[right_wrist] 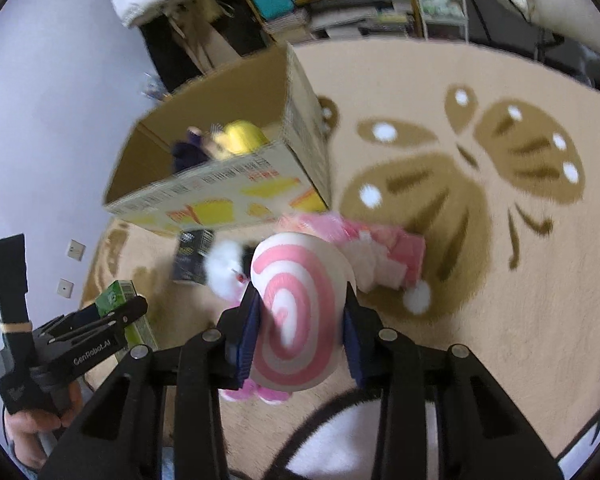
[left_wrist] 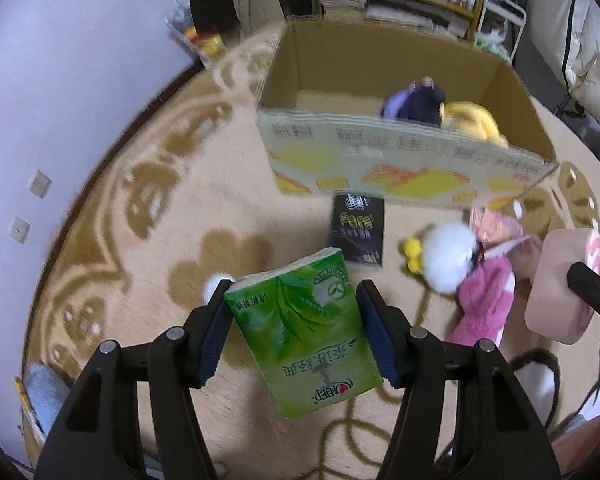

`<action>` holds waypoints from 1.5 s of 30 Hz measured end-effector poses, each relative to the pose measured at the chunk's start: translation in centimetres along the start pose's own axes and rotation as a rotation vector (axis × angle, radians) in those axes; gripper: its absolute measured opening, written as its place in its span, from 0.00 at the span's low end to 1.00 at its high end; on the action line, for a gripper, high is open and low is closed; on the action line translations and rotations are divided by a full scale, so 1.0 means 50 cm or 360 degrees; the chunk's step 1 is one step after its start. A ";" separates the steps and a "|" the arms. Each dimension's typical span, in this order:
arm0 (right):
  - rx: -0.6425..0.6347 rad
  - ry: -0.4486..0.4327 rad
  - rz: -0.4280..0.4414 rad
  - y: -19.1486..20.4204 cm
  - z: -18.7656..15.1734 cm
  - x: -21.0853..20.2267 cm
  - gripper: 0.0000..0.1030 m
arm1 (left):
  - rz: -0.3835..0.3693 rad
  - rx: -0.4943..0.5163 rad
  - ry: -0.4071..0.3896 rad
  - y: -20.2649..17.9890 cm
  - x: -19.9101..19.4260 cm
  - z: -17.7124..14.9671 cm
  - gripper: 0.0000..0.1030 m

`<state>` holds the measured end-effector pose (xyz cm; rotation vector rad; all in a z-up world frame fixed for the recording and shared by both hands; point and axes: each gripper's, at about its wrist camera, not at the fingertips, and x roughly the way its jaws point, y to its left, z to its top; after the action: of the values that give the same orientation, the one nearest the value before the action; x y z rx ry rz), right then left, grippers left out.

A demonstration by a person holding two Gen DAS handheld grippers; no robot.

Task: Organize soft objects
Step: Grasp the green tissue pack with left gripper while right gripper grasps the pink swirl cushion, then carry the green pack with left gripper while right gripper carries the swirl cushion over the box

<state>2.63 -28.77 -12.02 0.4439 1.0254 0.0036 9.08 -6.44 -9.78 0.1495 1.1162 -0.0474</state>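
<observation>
My left gripper [left_wrist: 296, 332] is shut on a green tissue pack [left_wrist: 306, 332], held above the rug. My right gripper [right_wrist: 300, 332] is shut on a pink-and-white swirl roll cushion [right_wrist: 300, 312], also lifted; the same swirl roll cushion [left_wrist: 556, 284] shows at the right of the left wrist view. An open cardboard box [left_wrist: 400, 168] stands beyond, holding a purple soft toy [left_wrist: 416, 104] and a yellow soft toy [left_wrist: 472, 120]. On the rug lie a black pack [left_wrist: 358, 232], a white fluffy toy [left_wrist: 448, 256] and a pink plush [left_wrist: 488, 300].
The patterned beige rug [right_wrist: 480, 320] stretches to the right. A pink wrapped pack [right_wrist: 384, 248] lies by the box [right_wrist: 228, 184]. Shelves with books [right_wrist: 340, 4] stand at the back. A lilac wall [left_wrist: 60, 80] with two sockets runs along the left. A person's hand [right_wrist: 32, 432] holds the left gripper [right_wrist: 112, 316].
</observation>
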 end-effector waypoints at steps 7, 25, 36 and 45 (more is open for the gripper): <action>-0.0112 -0.0215 0.0062 0.037 0.011 -0.049 0.38 | 0.0045 0.0022 -0.0279 0.045 -0.071 0.028 0.59; -0.0365 -0.0625 0.0210 0.129 0.087 -0.099 0.38 | -0.0016 0.0043 -0.0608 0.036 -0.131 0.146 0.59; -0.0441 -0.0692 0.0184 0.136 0.139 -0.052 0.39 | 0.0021 0.0156 -0.0654 0.040 -0.088 0.224 0.60; -0.0474 -0.0724 0.0149 0.134 0.185 0.013 0.40 | -0.0094 0.0114 -0.0573 0.060 -0.023 0.240 0.60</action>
<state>11.95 -25.83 -6.11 0.2047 0.5431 0.1319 19.59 -5.22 -3.31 0.1644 0.7594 -0.1611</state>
